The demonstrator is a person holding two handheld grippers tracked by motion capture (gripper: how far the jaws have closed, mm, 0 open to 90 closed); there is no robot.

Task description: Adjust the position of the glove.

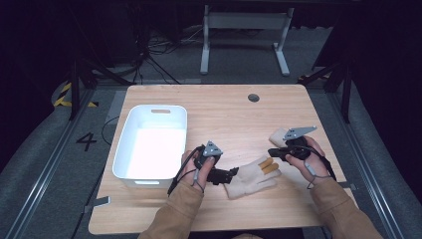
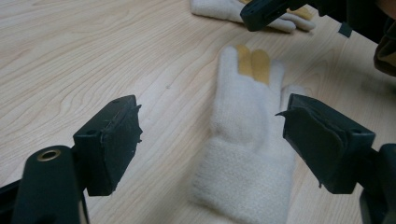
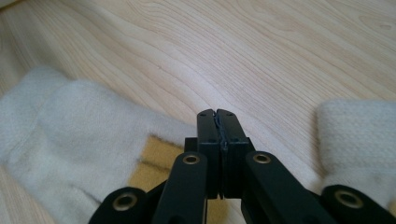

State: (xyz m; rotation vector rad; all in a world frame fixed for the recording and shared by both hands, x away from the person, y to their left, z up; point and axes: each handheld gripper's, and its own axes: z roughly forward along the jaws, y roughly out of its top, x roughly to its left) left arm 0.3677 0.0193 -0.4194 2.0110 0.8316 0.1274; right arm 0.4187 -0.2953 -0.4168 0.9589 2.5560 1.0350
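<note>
A cream knitted glove (image 1: pixel 251 178) with yellow fingertip patches lies flat on the wooden table (image 1: pixel 224 114). My left gripper (image 1: pixel 229 175) hovers over its cuff end. In the left gripper view the left gripper (image 2: pixel 212 123) is open, its jaws standing wide to either side of the glove (image 2: pixel 247 140) without touching it. My right gripper (image 1: pixel 272 152) is just past the glove's fingertips. In the right gripper view the right gripper (image 3: pixel 217 114) is shut with nothing in it, over the yellow patches (image 3: pixel 154 158). A second cream glove (image 1: pixel 278 135) lies behind the right hand.
A white plastic bin (image 1: pixel 152 142) with a handle slot stands at the table's left. A round cable hole (image 1: pixel 253 97) is near the far edge. Beyond the table stand a white desk frame (image 1: pixel 244 35) and loose cables on the floor.
</note>
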